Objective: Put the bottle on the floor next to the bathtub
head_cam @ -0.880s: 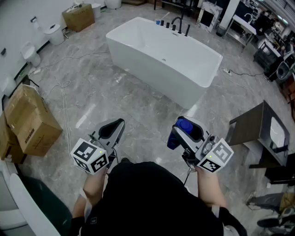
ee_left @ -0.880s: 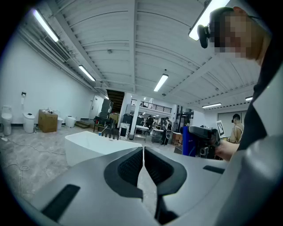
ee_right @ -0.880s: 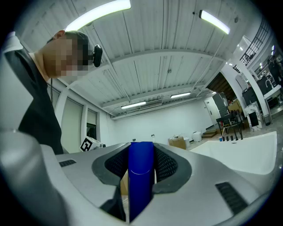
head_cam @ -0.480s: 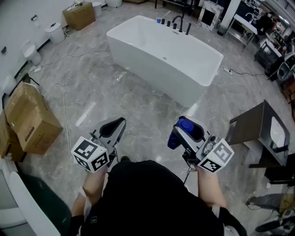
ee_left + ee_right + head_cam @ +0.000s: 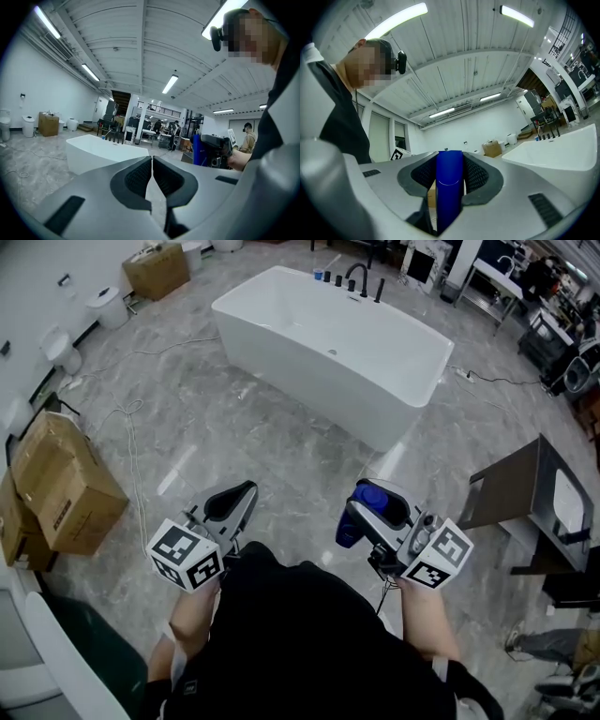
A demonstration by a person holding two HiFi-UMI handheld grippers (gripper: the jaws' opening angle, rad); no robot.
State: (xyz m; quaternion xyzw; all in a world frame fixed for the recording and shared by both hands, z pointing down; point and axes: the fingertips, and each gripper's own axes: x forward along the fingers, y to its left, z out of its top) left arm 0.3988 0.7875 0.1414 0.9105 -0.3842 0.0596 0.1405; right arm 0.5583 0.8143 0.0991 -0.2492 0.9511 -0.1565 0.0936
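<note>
While our right gripper (image 5: 367,510) clamps the blue bottle (image 5: 360,514) lower centre | left gripper (image 5: 231,505) closed, empty | risk: bottle slips before the bathtub (image 5: 328,352) upper centre

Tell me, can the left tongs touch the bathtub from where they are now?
Probably not. The left tongs are held close to the person's body, and the bathtub stands far ahead across the floor. Nothing blocks the way; the person must likely step closer.
</note>
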